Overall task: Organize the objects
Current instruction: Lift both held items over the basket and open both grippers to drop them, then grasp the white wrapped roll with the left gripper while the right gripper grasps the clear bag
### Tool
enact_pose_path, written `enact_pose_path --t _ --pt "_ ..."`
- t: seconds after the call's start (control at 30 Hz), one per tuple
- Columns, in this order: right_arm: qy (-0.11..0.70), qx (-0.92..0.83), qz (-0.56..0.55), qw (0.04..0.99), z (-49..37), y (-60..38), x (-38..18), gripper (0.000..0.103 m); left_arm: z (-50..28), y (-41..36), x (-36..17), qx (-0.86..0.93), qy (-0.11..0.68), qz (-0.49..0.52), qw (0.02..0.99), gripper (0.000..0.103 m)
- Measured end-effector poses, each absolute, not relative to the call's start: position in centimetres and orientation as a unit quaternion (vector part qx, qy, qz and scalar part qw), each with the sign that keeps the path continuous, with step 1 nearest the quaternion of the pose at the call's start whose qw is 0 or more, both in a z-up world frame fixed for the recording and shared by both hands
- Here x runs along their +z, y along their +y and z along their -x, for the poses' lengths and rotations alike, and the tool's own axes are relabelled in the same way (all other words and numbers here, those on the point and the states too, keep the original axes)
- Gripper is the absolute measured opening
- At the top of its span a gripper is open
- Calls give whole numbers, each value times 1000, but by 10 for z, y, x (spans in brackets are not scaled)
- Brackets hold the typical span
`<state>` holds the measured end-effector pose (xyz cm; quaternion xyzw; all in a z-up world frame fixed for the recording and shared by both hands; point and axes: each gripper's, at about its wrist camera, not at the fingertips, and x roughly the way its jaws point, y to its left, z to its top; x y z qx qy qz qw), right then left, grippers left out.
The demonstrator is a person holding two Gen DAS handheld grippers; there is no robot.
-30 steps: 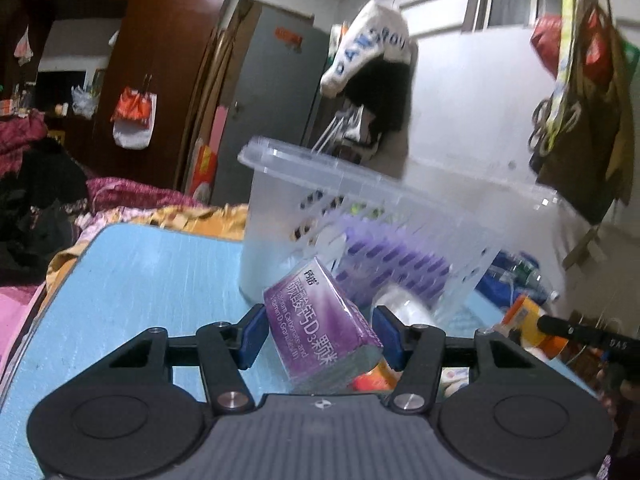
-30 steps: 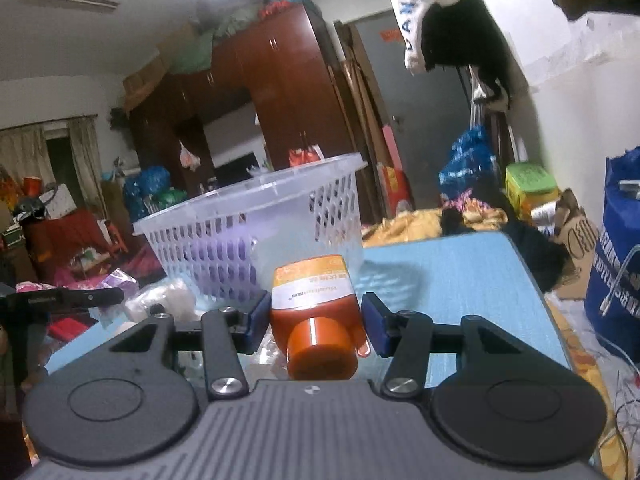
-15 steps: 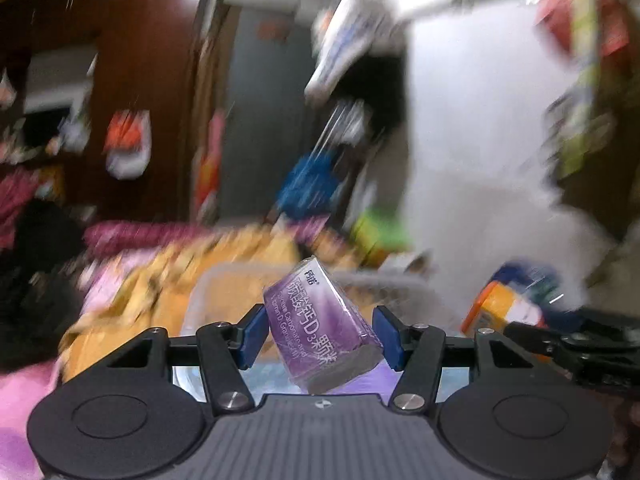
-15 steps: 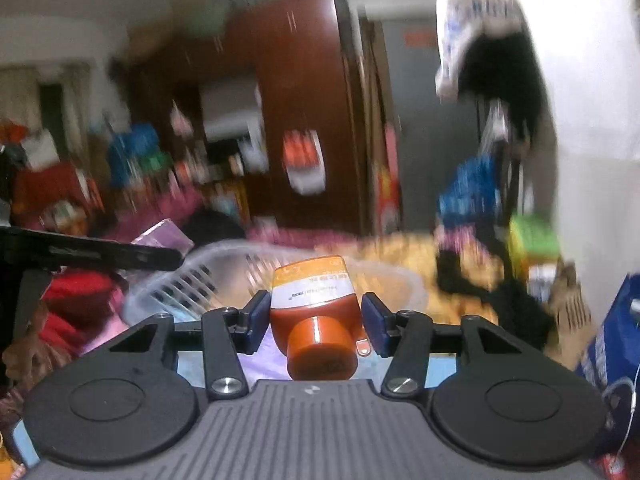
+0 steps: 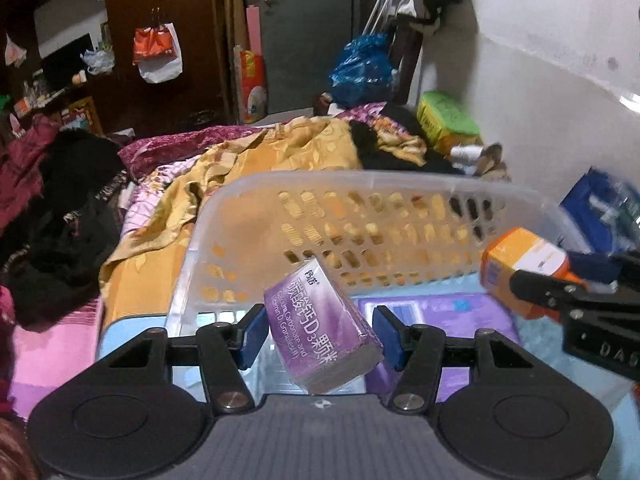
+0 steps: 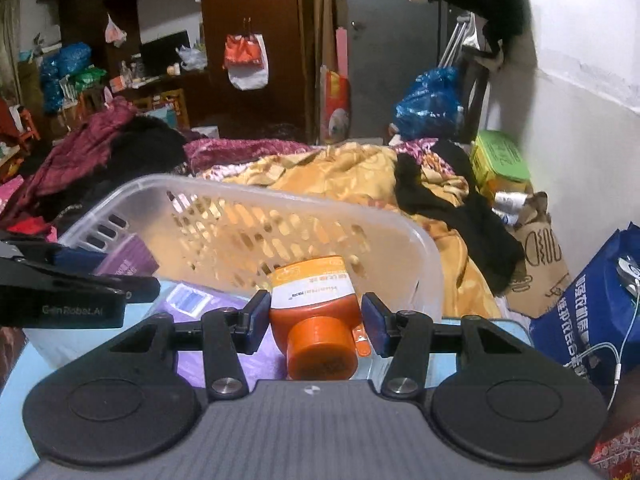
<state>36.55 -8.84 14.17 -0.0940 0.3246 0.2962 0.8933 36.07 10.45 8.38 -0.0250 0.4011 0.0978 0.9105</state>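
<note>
My left gripper (image 5: pixel 318 334) is shut on a purple medicine box (image 5: pixel 320 326), held tilted above the open top of a clear plastic basket (image 5: pixel 360 184). My right gripper (image 6: pixel 316 316) is shut on an orange bottle (image 6: pixel 314 312) with its orange cap toward the camera, also over the basket (image 6: pixel 256 194). In the left wrist view the orange bottle (image 5: pixel 520 264) hangs at the right over the basket's side. In the right wrist view the purple box (image 6: pixel 128 262) shows at the left behind the left gripper's finger. A flat purple pack (image 5: pixel 440 312) lies on the basket floor.
The basket stands on a light blue mat (image 6: pixel 16 364). Behind it lie a yellow blanket (image 5: pixel 260 160) and dark clothes (image 5: pixel 60 220). A blue bag (image 6: pixel 592 304) with a white cable stands at the right, by a white wall (image 6: pixel 580 120). A dark wardrobe (image 6: pixel 248 12) fills the back.
Both grippers rose from in front of the basket's side to above its rim and tilted down, so I now look into the basket. Each still holds its object.
</note>
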Motion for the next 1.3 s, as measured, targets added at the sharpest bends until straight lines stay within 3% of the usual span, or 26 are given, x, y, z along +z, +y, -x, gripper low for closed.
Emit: enact_pose_path --t 0.63,0.7,0.8,0.87,1.0,1.07,1.3 --pt "345 287 87 890 -371 -89 141 54 -370 86 69 55 381 39 922 64" --pt "344 289 86 889 -371 -87 141 57 -369 86 69 49 380 42 923 72" --pt "325 286 83 897 -367 -88 145 71 -360 83 74 65 352 23 934 76" --pt "304 291 80 904 -362 -93 152 89 -350 75 83 94 321 -12 942 79" --pt "269 306 69 911 -343 -111 171 94 -322 66 107 103 270 -22 957 84" --pt "241 327 56 912 -325 -128 177 103 -295 60 118 91 246 -18 965 84" --pt "156 402 -2 902 -241 -225 136 103 -172 27 87 31 203 -33 978 86"
